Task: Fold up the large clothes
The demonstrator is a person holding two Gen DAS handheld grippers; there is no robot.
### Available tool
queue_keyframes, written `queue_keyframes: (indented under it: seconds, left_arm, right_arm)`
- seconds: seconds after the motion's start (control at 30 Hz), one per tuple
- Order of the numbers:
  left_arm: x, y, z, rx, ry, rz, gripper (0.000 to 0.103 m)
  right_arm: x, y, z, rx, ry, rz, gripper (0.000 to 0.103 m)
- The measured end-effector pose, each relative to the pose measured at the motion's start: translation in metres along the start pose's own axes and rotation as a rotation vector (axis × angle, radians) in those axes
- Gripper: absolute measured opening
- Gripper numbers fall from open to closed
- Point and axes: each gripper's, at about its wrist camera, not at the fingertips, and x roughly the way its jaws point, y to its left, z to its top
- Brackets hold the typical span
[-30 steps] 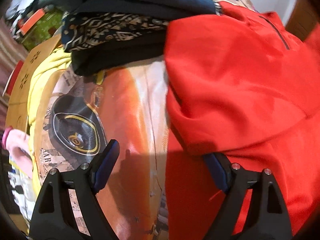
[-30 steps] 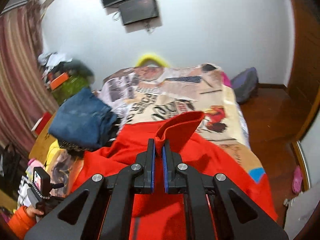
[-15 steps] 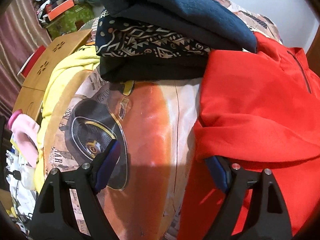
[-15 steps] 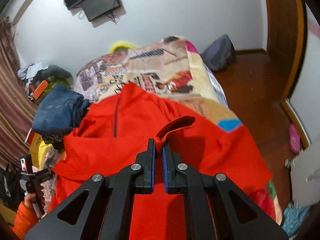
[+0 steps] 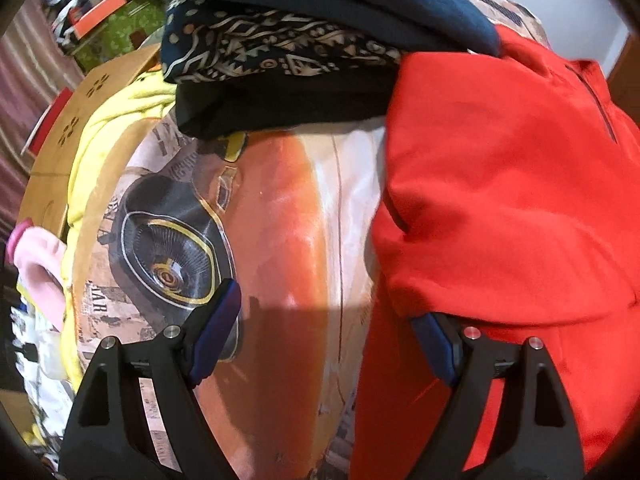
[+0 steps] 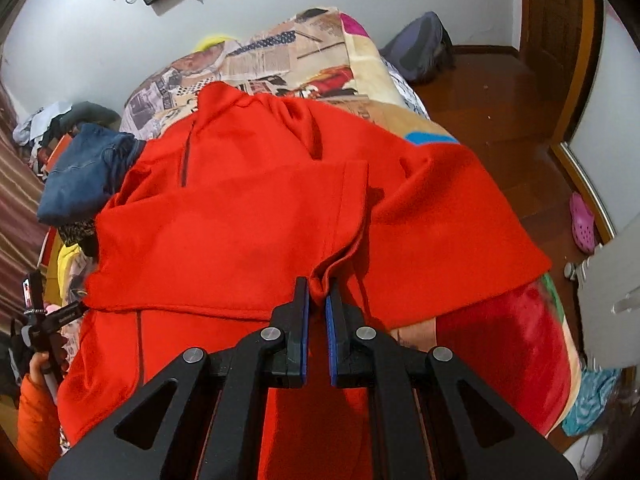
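Observation:
A large red zip-neck sweater point(image 6: 240, 216) lies spread on the printed bedspread point(image 6: 320, 52). One sleeve point(image 6: 348, 208) is folded across its body. My right gripper point(image 6: 317, 300) is shut on that sleeve's bunched end, low over the garment's near part. In the left wrist view the red sweater point(image 5: 500, 200) fills the right side, with a folded edge hanging over my right-hand fingertip point(image 5: 436, 344). My left gripper point(image 5: 326, 336) stands open above the bedspread point(image 5: 280, 220) at the sweater's left edge, with nothing pinched. It also shows far left as the left gripper point(image 6: 52, 316), held by a hand in an orange sleeve.
A stack of folded dark clothes point(image 5: 320, 32) sits against the sweater's far left shoulder, the same stack point(image 6: 88, 172) in the right view. A yellow garment point(image 5: 112, 128) and a wooden board point(image 5: 56, 152) lie left of the bed. A backpack point(image 6: 420, 48) and pink shoe point(image 6: 582, 224) are on the floor at right.
My right gripper came down and toward me with the sleeve, laying it across the sweater's front. My left gripper stayed open and hardly moved.

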Motion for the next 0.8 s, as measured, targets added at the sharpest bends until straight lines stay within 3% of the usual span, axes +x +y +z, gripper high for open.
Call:
queue_keyframes:
  seconds: [0.27, 0.57, 0.67, 0.73, 0.8]
  left_arm:
    - [-0.049, -0.020, -0.008, 0.119, -0.057, -0.050, 0.084]
    - [-0.134, -0.058, 0.018, 0.203, -0.279, -0.074, 0.084]
    - [-0.150, -0.072, 0.034, 0.203, -0.331, -0.098, 0.084]
    - [-0.158, -0.083, 0.044, 0.206, -0.364, -0.111, 0.084]
    - [-0.162, -0.096, 0.052, 0.209, -0.381, -0.126, 0.086]
  right_arm:
    - [-0.013, 0.000, -0.009, -0.028, 0.011, -0.044, 0.015]
    - [-0.056, -0.022, -0.005, 0.023, -0.094, -0.082, 0.017]
    - [-0.073, -0.041, -0.001, 0.089, -0.158, -0.096, 0.039]
    - [-0.082, -0.052, 0.001, 0.138, -0.203, -0.103, 0.060]
    - [-0.088, -0.068, 0.001, 0.192, -0.242, -0.128, 0.063]
